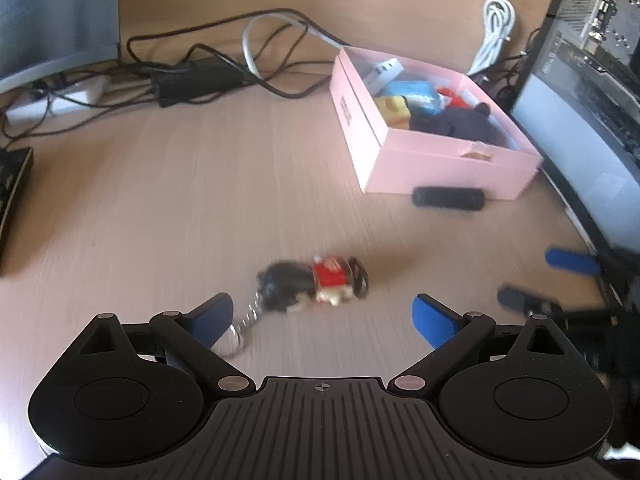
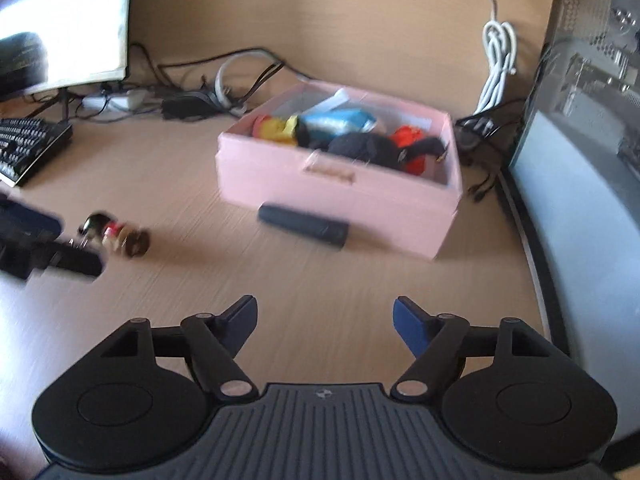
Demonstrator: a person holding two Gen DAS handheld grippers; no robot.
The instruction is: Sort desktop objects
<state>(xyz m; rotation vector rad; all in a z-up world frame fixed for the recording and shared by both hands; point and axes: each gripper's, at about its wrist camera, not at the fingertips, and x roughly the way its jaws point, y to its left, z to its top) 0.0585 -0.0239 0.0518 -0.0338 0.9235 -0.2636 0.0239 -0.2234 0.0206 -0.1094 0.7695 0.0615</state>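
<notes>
A small doll keychain [image 1: 316, 284] with black hair, a red body and a metal ring lies on the wooden desk, just ahead of my open left gripper [image 1: 322, 312]. It also shows in the right wrist view [image 2: 116, 234] at the left, next to the left gripper's fingers [image 2: 76, 262]. A black cylindrical stick [image 1: 448, 199] lies against the front of the pink box [image 1: 440, 168], which holds several items. My right gripper [image 2: 325, 322] is open and empty, above the desk in front of the stick [image 2: 304, 230] and box [image 2: 340, 196].
Tangled black cables and a power brick [image 1: 192, 78] lie at the back. A white coiled cable [image 1: 496, 28] hangs by the wall. A keyboard [image 2: 28, 148] and monitor [image 2: 64, 20] are at the left. A computer case [image 2: 592, 160] stands at the right.
</notes>
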